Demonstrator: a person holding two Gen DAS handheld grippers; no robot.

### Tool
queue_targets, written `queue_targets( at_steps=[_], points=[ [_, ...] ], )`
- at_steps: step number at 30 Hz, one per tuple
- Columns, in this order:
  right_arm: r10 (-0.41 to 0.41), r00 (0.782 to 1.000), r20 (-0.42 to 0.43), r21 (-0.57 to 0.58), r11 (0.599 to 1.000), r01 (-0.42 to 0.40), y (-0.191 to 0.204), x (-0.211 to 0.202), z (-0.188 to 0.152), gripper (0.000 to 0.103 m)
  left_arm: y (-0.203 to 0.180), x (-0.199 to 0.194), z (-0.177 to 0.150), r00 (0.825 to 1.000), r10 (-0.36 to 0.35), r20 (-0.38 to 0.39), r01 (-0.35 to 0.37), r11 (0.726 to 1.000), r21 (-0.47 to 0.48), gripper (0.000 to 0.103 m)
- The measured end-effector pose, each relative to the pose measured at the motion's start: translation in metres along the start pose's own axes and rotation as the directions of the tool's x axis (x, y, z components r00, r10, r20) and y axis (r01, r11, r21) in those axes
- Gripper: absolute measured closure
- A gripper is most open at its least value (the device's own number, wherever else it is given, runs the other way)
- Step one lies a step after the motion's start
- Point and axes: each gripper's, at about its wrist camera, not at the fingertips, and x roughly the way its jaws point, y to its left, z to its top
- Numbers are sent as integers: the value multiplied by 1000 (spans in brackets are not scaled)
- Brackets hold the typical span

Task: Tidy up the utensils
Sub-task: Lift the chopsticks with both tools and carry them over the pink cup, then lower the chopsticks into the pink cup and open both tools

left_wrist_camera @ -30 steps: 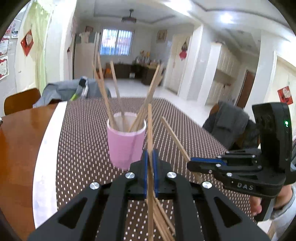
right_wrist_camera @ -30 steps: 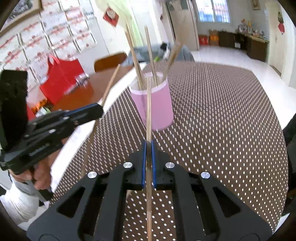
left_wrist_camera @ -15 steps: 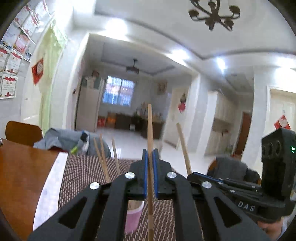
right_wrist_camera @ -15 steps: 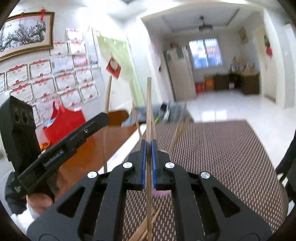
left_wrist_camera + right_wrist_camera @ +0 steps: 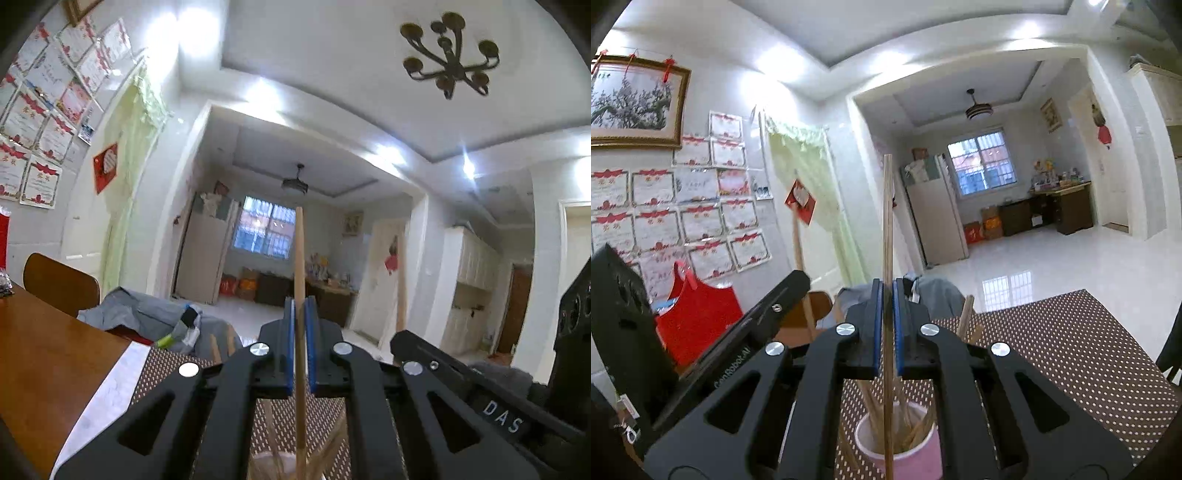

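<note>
Between the jaws of the left gripper (image 5: 300, 321) stands one wooden chopstick (image 5: 299, 258). The jaws are squeezed tight on it, and the stick points straight up, well above the jaws, and also hangs down below them. Under these jaws you can just see the top of the pink cup (image 5: 280, 465) with more sticks in it.

The right gripper (image 5: 885, 306) does the same thing. Its jaws are pressed together on a second chopstick (image 5: 887, 221), which stands straight up too. Below these jaws sits the pink cup (image 5: 901, 454) on the counter (image 5: 1071, 350), which has a brown cloth with white dots. The low end of this stick reaches down in front of the cup. Other chopsticks (image 5: 916, 428) lean inside the cup.

Each gripper shows in the other one's view: the right one sits to the right of the left jaws, and the left one sits to the left of the right jaws. A grey jacket (image 5: 147, 317) lies past the jaws at the far end of the counter.
</note>
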Motion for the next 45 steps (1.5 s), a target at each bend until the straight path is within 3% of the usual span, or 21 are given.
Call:
queue_targets(
  at_steps=[5,9,28,31,33,35,37,38,45],
  points=[
    [-7,999,38,-6,1000,7,2,17,-5,97,9,10,-3,998,14,69,-14,1000,-5,97],
    [-20,997,76,-3,1000,21,-1,24,-12,97,12,16,-11,996,26,80,-27,1000,12,97],
    [-14,1000,5,7,1000,14,-5,20,-38,97,20,19,-48,992,29,-121,-26,999,29,96],
    [-18,1000,-12,1,1000,18,-3,17,-44,97,24,10,-47,990,41,-132,-38,999,22,78],
    [-21,1000,-24,3,1000,21,-3,15,-47,97,24,5,-46,989,48,-139,-45,999,22,78],
    [-25,999,-33,2,1000,25,-3,12,-51,97,23,3,-44,984,99,-150,-93,995,44,75],
    [-26,999,-41,-5,1000,25,-2,11,-53,97,21,3,-42,964,201,-175,-187,978,94,72],
    [-27,999,-44,-9,1000,27,-1,10,-55,97,22,2,-42,958,219,-187,-203,974,101,71],
    [-34,996,-87,-25,999,32,5,9,-67,97,25,-11,-43,945,223,-238,-202,973,110,67]
  ],
)
